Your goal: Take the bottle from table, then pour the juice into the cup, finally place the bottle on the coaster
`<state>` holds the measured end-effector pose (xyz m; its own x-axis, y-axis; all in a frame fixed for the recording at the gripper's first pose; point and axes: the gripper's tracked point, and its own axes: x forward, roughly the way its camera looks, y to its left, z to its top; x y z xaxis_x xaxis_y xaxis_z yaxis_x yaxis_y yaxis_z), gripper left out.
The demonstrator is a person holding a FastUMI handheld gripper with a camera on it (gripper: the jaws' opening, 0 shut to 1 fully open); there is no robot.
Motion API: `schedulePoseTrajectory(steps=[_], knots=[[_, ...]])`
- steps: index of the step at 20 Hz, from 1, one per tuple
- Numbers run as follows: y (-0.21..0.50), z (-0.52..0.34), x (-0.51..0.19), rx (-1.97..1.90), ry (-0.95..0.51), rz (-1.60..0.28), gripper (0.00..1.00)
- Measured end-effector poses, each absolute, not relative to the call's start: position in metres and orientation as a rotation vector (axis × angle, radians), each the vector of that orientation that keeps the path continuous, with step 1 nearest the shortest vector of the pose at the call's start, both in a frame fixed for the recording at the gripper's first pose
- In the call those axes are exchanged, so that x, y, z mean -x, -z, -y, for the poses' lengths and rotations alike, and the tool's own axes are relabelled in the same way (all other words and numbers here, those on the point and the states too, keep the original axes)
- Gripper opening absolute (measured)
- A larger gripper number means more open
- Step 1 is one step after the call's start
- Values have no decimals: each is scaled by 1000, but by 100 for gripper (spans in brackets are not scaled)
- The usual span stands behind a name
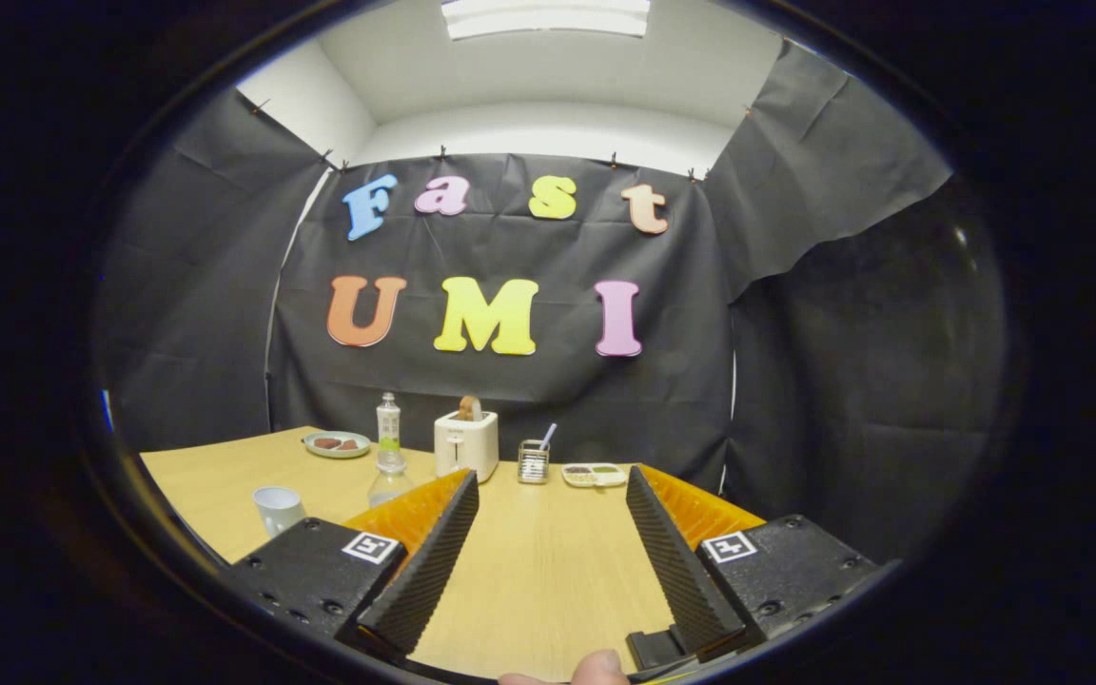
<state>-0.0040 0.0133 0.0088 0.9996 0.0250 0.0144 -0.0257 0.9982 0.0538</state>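
Observation:
A tall clear bottle [388, 425] with a pale green label stands upright on the wooden table [548, 561], well beyond my left finger. A squat clear vessel [387, 483] sits just in front of the bottle, close to the left fingertip; I cannot tell what it is. A pale cup [278, 508] stands near the table's left edge, beside the gripper body. My gripper [552, 479] is open, its fingers spread wide over bare table with nothing between them.
A white toaster [465, 443] with a slice in it stands straight ahead near the back edge. Beside it are a small holder with a utensil [534, 461] and a shallow dish [594, 474]. A plate of food [337, 444] lies left of the bottle. A person's fingertip [597, 666] shows behind the fingers.

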Motion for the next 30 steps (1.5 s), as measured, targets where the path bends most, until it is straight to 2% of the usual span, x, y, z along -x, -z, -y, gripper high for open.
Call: schedulePoseTrajectory(steps=[9,19,30], knots=[[-8,-25,-11,-78,-48,-2,100],[52,-130,-42,-66,-265,-120,100],[114,-176,-98,-64,-248,-245,100]])
